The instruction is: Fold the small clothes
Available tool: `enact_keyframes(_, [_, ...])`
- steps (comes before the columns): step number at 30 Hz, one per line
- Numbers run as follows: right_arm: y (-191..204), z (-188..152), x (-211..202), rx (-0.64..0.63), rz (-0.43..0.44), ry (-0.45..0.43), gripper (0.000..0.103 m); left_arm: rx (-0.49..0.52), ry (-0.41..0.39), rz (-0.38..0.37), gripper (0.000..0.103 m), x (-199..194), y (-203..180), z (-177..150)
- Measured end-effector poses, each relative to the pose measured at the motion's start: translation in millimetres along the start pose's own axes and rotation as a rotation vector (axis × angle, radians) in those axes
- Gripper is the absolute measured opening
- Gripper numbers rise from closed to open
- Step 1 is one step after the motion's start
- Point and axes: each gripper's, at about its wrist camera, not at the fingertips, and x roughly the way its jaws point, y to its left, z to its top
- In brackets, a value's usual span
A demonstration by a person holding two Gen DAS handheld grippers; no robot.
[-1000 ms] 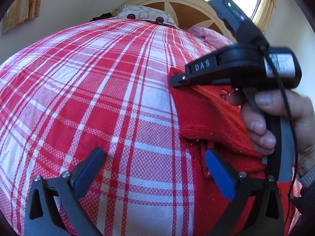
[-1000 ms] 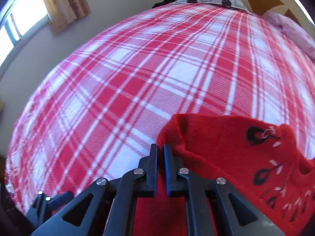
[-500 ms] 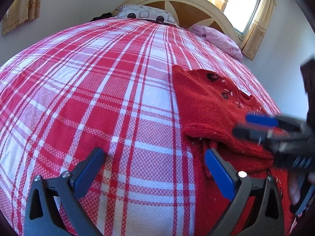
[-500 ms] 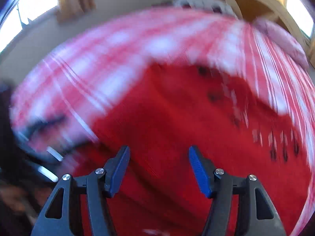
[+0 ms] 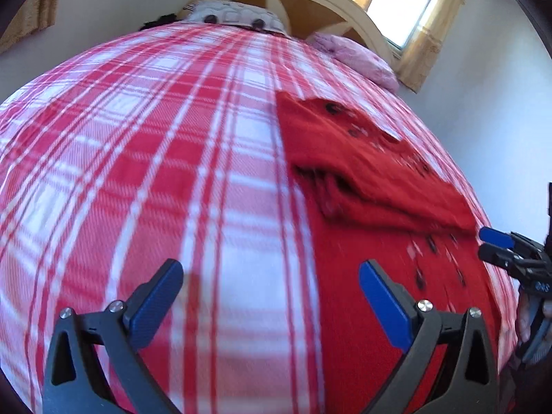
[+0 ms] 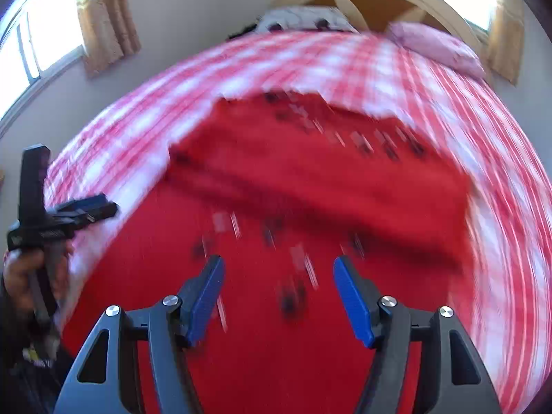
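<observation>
- Lying on the plaid bed (image 5: 165, 158), the red garment (image 5: 372, 158) sits at 3 o'clock, one part folded over.
- Left hand-held gripper (image 5: 270, 298): jaws wide apart, empty.
- Right hand-held gripper (image 6: 277, 296): jaws just opened, spread above the garment, gripping nothing.

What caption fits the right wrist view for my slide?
Open right gripper hovers over a partly folded red sweater on a red plaid bedspread.
</observation>
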Motion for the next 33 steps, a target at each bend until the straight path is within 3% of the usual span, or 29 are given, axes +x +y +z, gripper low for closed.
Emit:
enact_keyframes(7, [-44, -96, -49, 0.180, -0.068, -0.024, 0.067, 0.123, 0.007, -0.018, 0.103, -43, -26, -50])
enact_keyframes(12, [-63, -135, -67, 0.325, -0.099, -0.058, 0.067, 0.152, 0.012, -0.004, 0.103, -55, -35, -66])
enact_keyframes(19, [-61, -183, -78, 0.462, -0.038, -0.050, 0.066, 0.198, 0.042, -0.025, 0.094, -76, -43, -95])
enact_keyframes(21, [-59, -196, -77, 0.492, -0.009, -0.055, 0.066, 0.219, 0.047, -0.032, 0.084, -84, -45, -105])
enact_keyframes(26, [-50, -217, -87, 0.519, 0.020, -0.085, 0.065, 0.240, 0.045, -0.033, 0.077, -98, -45, -129])
enact_keyframes(30, [-48, -227, -90, 0.526, 0.037, -0.086, 0.052, 0.210, 0.079, -0.068, 0.057, -93, -45, -135])
enact_keyframes(33, [-46, -231, -92, 0.530, 0.049, -0.089, 0.049, 0.234, 0.076, -0.071, 0.055, -92, -52, -141])
